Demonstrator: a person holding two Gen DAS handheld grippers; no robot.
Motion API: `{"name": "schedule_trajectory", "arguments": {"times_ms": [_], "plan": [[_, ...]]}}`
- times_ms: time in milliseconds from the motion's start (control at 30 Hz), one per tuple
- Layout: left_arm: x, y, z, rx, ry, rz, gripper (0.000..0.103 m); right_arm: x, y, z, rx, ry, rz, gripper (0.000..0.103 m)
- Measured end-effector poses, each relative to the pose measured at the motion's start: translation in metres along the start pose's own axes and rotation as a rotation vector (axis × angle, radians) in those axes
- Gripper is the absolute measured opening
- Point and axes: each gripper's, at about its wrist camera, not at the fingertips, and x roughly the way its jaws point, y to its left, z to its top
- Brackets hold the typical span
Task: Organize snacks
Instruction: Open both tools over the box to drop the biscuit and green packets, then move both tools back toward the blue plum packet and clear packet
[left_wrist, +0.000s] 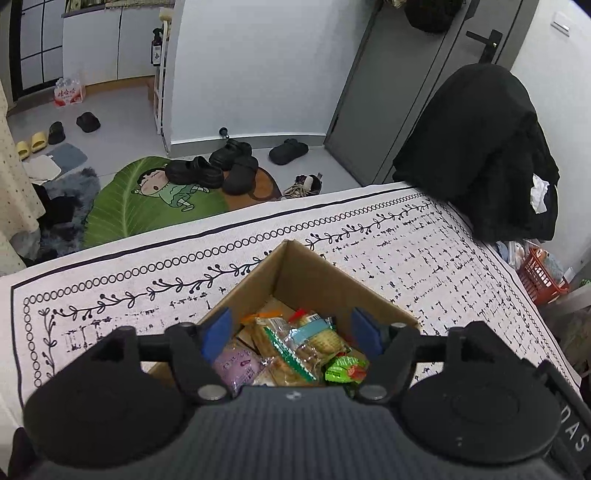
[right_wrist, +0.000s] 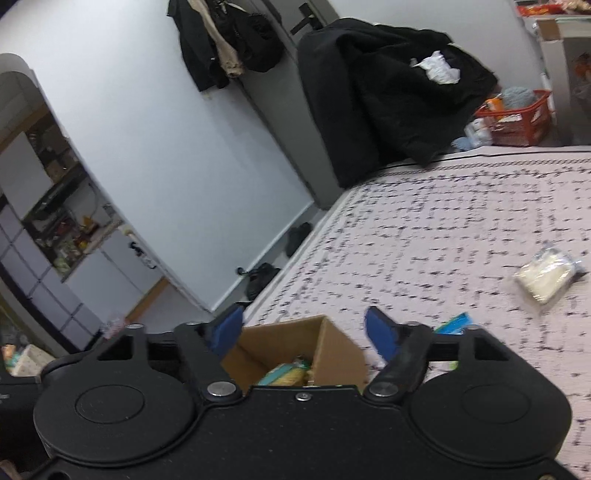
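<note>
1. Snacks (left_wrist: 295, 343), wrapped in clear, purple and green film, lay heaped in an open cardboard box (left_wrist: 295, 266) directly below the left gripper (left_wrist: 291, 332); its blue pads stood apart with nothing pressed between them, a pose that fits a packet let go over the pile.
2. Cardboard box (right_wrist: 291, 343) as seen from the right wrist camera: the right gripper (right_wrist: 303, 332) hung over its near rim with jaws spread wide and empty, yellow packets showing inside.
3. Box orientation: one corner pointed away from the left camera toward the far table edge, so the walls ran diagonally across the patterned tablecloth (left_wrist: 424, 236).
4. Teal wrapper (right_wrist: 452, 323), partly hidden behind the right finger, lay on the cloth just beside the box.
5. Pale packet (right_wrist: 546, 275) lay flat well apart from the box, its long axis slanting up to the right; judged still to be collected.
6. Black jacket (left_wrist: 480, 147) draped over a chair at the table's far side
</note>
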Motion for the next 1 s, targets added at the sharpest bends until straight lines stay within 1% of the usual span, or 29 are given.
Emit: {"name": "schedule_trajectory", "arguments": {"times_ms": [33,133,200,300,333,400,500,567,667,800,1000], "plan": [[-0.002,-0.001,-0.001,0.002,0.0,0.0,0.075,-0.002,-0.002,0.001,-0.003,-0.005,-0.015,0.088],[-0.008,-0.005,-0.004,0.019,-0.011,0.013,0.078,-0.006,-0.008,0.004,0.001,-0.011,-0.029,0.092],[-0.012,-0.007,-0.006,0.015,-0.026,0.037,0.089,-0.009,-0.013,0.007,0.013,-0.012,-0.029,0.097],[-0.019,-0.009,-0.009,0.019,-0.045,0.048,0.096,-0.013,-0.018,0.009,0.015,-0.015,-0.037,0.102],[-0.021,-0.01,-0.01,0.018,-0.049,0.049,0.097,-0.014,-0.02,0.01,0.018,-0.015,-0.039,0.103],[-0.024,-0.011,-0.011,0.015,-0.054,0.044,0.103,-0.016,-0.025,0.011,0.029,-0.01,-0.048,0.103],[-0.028,-0.015,-0.013,0.022,-0.061,0.039,0.103,-0.018,-0.029,0.014,0.016,-0.003,-0.108,0.103],[-0.03,-0.02,-0.014,0.032,-0.061,0.048,0.103,-0.02,-0.032,0.016,0.007,-0.009,-0.132,0.103],[-0.033,-0.026,-0.018,0.031,-0.073,0.037,0.103,-0.022,-0.042,0.02,0.024,-0.009,-0.151,0.103],[-0.038,-0.034,-0.021,0.043,-0.09,0.027,0.103,-0.027,-0.054,0.025,0.035,-0.022,-0.231,0.103],[-0.04,-0.05,-0.027,0.064,-0.093,-0.008,0.103,-0.035,-0.078,0.032,0.074,-0.03,-0.269,0.103]]}}
